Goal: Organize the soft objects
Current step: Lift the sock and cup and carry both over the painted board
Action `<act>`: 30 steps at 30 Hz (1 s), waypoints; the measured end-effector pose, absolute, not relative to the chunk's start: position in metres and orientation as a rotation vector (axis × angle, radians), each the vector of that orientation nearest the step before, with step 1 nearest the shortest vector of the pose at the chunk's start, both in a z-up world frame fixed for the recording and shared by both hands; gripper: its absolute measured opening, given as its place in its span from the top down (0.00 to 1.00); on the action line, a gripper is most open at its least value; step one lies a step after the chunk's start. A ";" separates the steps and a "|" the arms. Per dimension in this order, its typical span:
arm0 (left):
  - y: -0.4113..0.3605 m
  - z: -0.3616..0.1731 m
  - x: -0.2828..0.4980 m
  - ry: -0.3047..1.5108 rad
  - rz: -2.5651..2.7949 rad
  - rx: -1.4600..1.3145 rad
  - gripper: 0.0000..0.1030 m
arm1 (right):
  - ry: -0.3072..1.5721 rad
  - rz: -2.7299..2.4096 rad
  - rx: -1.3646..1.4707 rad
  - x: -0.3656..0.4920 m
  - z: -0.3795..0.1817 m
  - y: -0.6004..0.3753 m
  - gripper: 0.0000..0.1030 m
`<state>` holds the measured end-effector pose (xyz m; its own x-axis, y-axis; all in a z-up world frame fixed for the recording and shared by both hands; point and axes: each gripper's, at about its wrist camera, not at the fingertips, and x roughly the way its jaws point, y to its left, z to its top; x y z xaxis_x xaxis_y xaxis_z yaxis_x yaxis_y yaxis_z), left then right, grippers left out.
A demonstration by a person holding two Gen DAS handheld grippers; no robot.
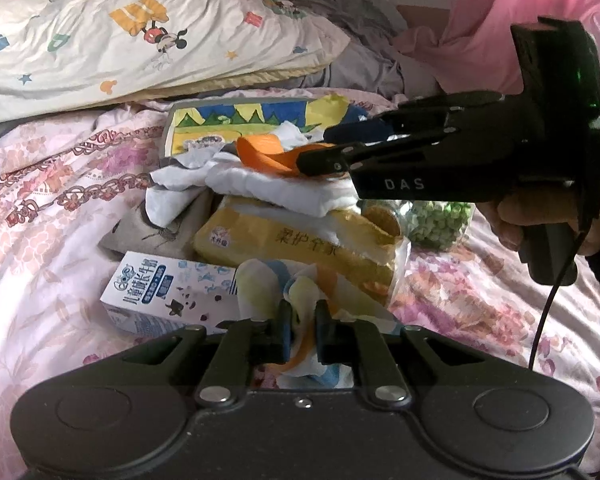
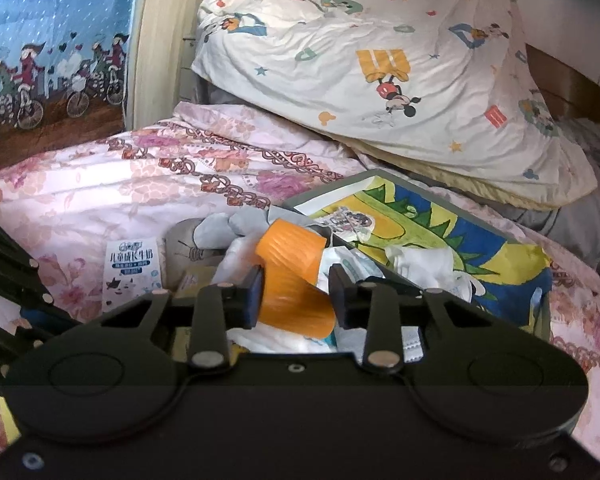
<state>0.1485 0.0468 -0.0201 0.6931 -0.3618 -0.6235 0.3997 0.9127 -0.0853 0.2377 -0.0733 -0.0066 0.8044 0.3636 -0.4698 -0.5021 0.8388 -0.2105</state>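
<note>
My left gripper (image 1: 304, 332) is shut on a soft pastel cloth (image 1: 300, 292) in yellow, blue and white, low in the left wrist view. My right gripper (image 2: 296, 300) holds a ribbed orange band (image 2: 292, 264) between its fingers, over a heap of white cloths (image 2: 420, 264). The left wrist view shows that right gripper (image 1: 320, 148) reaching in from the right, the orange band (image 1: 264, 152) at its tips above the white cloth pile (image 1: 268, 184). The pile lies on a yellow tissue pack (image 1: 292, 240).
All this sits on a pink floral bedspread (image 1: 52, 208). A colourful picture box (image 2: 440, 236) lies behind the pile, a milk carton (image 1: 168, 292) to the left, a bag of green peas (image 1: 440, 220) to the right. A cartoon-print pillow (image 2: 380, 60) fills the back.
</note>
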 end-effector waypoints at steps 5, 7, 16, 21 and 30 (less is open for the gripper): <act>0.046 -0.007 0.144 0.656 -0.432 0.039 0.90 | 0.430 0.440 -0.298 0.234 0.004 -0.084 0.91; 0.045 -0.004 0.143 0.649 -0.432 0.034 0.90 | 0.433 0.433 -0.309 0.232 0.005 -0.087 0.93; 0.043 -0.003 0.144 0.648 -0.426 0.019 0.90 | 0.445 0.410 -0.309 0.227 0.005 -0.093 0.98; 0.047 -0.004 0.144 0.650 -0.422 0.012 0.90 | 0.498 0.413 -0.330 0.231 -0.001 -0.092 0.94; 0.052 -0.006 0.145 0.655 -0.416 0.001 0.90 | 0.536 0.407 -0.423 0.237 -0.009 -0.074 0.83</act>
<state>0.1447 0.0515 -0.0057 0.7139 -0.3750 -0.5914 0.3757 0.9178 -0.1285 0.2370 -0.0735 -0.0093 0.7851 0.2582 -0.5630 -0.4734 0.8363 -0.2766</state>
